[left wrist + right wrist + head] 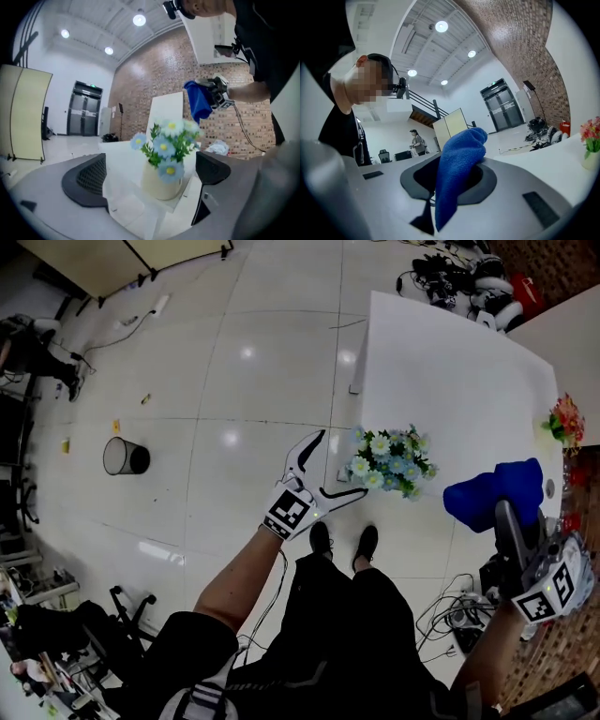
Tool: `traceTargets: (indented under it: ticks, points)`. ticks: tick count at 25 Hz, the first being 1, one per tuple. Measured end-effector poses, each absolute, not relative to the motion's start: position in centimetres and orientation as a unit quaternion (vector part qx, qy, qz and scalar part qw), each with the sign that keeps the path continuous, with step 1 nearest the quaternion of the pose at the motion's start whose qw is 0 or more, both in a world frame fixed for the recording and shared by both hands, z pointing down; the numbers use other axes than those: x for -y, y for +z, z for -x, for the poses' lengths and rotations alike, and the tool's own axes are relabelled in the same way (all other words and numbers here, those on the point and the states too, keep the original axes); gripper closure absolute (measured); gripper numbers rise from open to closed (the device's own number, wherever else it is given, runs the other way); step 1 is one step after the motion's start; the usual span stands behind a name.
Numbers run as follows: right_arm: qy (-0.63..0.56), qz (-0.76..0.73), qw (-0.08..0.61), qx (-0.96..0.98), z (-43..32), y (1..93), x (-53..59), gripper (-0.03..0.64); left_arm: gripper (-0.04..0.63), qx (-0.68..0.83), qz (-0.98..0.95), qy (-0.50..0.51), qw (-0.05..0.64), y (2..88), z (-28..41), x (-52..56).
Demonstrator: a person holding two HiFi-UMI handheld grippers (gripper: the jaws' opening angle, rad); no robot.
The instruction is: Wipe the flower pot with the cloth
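A cream flower pot [161,182] with blue and white daisies [389,461] stands at the near left corner of the white table [450,371]. My left gripper [328,468] is open just left of the flowers, and the pot sits ahead between its spread jaws without touching them. To the right, my right gripper [511,521] is shut on a blue cloth [497,491], which bunches up out of its jaws [459,164] above the table's near edge. The cloth [199,99] also shows beyond the flowers in the left gripper view.
A second small pot with red flowers [566,422] stands at the table's right edge. A wire bin [125,457] sits on the tiled floor to the left. Cables and gear [459,273] lie beyond the table. My feet [342,540] stand by the near corner.
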State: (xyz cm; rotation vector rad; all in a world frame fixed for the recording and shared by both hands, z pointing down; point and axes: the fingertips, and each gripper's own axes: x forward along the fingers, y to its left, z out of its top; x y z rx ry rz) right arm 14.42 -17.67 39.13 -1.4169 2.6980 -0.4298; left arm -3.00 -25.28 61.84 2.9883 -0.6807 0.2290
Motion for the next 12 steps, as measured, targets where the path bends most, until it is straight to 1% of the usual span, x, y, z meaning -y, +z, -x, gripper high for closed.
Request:
traceTargets:
  ticks: [2,5,6,8,11,12]
  points:
    - [-0.132,0.452,0.046,-0.881,-14.1,37.9,17.3,0.54,0.0,0.232,-0.971,0.049,0.015,57.9,3.7,24.6]
    - [-0.134,0.438,0.075,-0.886,-14.2,37.0,16.0,0.54,0.003,0.228,-0.972,0.042,-0.029,53.4,3.1,21.9]
    - [-0.129,0.433,0.078,-0.889,-14.3,36.6,15.1,0.54,0.03,0.233,-0.971,0.04,-0.037,52.0,2.8,20.6]
    - [-0.116,0.425,0.079,-0.894,-14.6,35.5,13.0,0.54,0.058,0.25,-0.967,0.029,-0.036,49.2,2.4,18.2]
    - [-0.085,0.42,0.072,-0.901,-15.4,33.4,9.7,0.54,0.058,0.288,-0.957,0.005,-0.023,45.2,2.2,14.4]
    - [-0.077,0.419,0.07,-0.902,-15.9,32.8,8.6,0.54,0.07,0.301,-0.953,-0.004,-0.021,43.9,2.2,13.1]
